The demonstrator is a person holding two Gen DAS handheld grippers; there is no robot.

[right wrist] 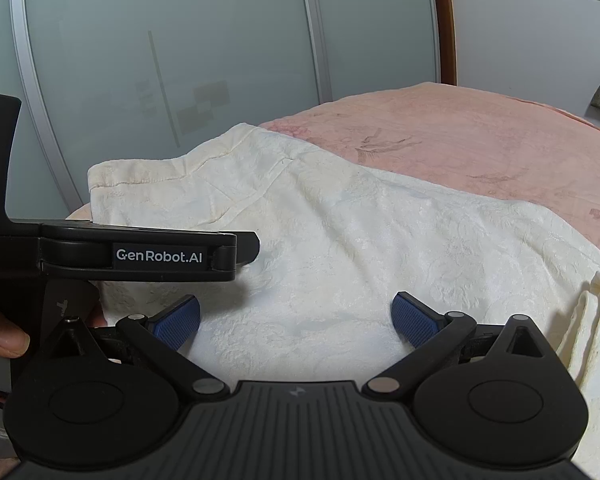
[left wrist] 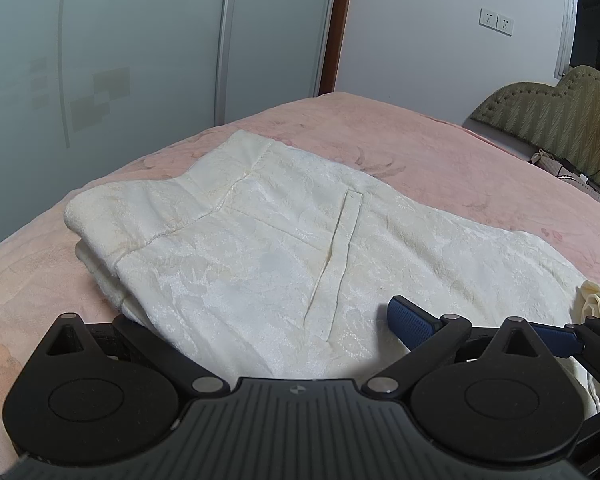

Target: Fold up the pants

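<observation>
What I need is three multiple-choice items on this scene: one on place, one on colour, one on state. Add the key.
1. The pants lie on:
A. the pink bed cover
B. a wooden floor
C. a chair

2. The pads of the right gripper are:
A. red
B. blue
C. green

3. The right gripper's jaws are:
A. shut on the pants
B. open
C. shut on nothing

Key: 1 A, pink cover shows all around the cream cloth; 2 B, both textured pads are blue; 3 B, the pads stand far apart with cloth in plain sight between them.
</observation>
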